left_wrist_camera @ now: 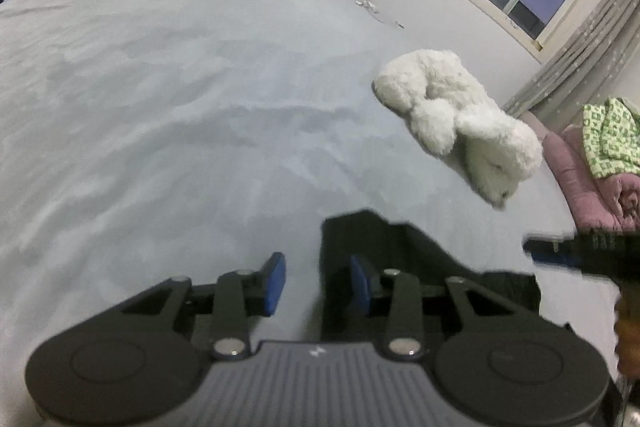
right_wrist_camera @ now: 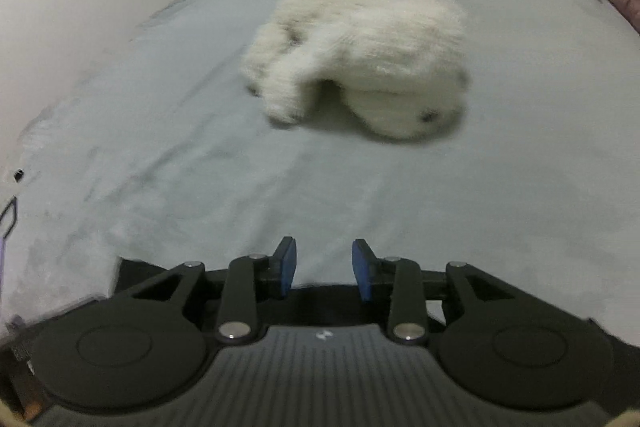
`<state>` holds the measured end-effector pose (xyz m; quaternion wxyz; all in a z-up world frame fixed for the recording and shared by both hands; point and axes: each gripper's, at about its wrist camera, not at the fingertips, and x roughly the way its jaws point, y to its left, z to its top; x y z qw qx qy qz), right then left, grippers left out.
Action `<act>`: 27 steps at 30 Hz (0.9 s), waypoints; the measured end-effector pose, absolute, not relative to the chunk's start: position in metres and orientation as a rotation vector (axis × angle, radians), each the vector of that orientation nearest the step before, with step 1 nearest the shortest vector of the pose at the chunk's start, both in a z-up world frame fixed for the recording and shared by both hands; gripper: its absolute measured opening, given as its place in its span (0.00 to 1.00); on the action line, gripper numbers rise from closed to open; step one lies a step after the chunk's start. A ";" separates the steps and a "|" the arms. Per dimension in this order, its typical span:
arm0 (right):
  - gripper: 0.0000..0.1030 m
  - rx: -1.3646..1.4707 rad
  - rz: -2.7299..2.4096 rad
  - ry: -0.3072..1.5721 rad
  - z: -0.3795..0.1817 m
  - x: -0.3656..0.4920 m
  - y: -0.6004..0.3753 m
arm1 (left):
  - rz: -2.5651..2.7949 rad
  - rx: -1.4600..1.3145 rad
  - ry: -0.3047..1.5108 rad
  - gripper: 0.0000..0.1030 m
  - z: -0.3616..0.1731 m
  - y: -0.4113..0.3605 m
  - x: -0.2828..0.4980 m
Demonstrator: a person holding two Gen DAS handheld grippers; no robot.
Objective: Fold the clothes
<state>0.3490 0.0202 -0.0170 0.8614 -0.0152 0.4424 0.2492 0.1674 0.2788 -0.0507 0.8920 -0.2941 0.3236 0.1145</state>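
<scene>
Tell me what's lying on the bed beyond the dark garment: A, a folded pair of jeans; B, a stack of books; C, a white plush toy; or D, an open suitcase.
C: a white plush toy lies on its side on the grey bedsheet, past the dark garment near the left gripper.

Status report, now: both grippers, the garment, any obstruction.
Left gripper open, empty. Right gripper open, empty. Dark garment flat on bed under both. White plush toy beyond it, apart.

left hand-held gripper (left_wrist_camera: 318,281) jaws apart over dark garment (left_wrist_camera: 420,267) edge; white plush toy (left_wrist_camera: 452,115) beyond on bed (left_wrist_camera: 160,107)
</scene>
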 end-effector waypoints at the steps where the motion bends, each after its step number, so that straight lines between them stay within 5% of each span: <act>1: 0.34 -0.034 0.523 0.931 -0.020 0.349 0.014 | 0.237 -0.611 0.669 0.34 -0.051 0.281 0.172; 6: 0.34 -0.060 0.529 0.919 -0.027 0.347 -0.005 | 0.238 -0.569 0.675 0.30 -0.052 0.280 0.186; 11: 0.34 0.014 0.582 0.934 -0.036 0.350 -0.014 | 0.235 -0.550 0.682 0.03 -0.055 0.279 0.193; 17: 0.34 0.019 0.617 0.931 -0.043 0.347 -0.011 | 0.240 -0.543 0.665 0.00 -0.058 0.277 0.190; 18: 0.31 0.009 0.619 0.927 -0.044 0.346 -0.010 | 0.247 -0.540 0.659 0.00 -0.058 0.276 0.190; 19: 0.11 -0.001 0.621 0.924 -0.046 0.345 -0.009 | 0.254 -0.533 0.655 0.00 -0.057 0.275 0.190; 20: 0.04 -0.016 0.619 0.914 -0.047 0.343 -0.009 | 0.260 -0.527 0.651 0.00 -0.056 0.274 0.190; 27: 0.03 -0.111 0.531 0.728 -0.036 0.327 -0.004 | 0.347 -0.440 0.563 0.00 -0.035 0.273 0.184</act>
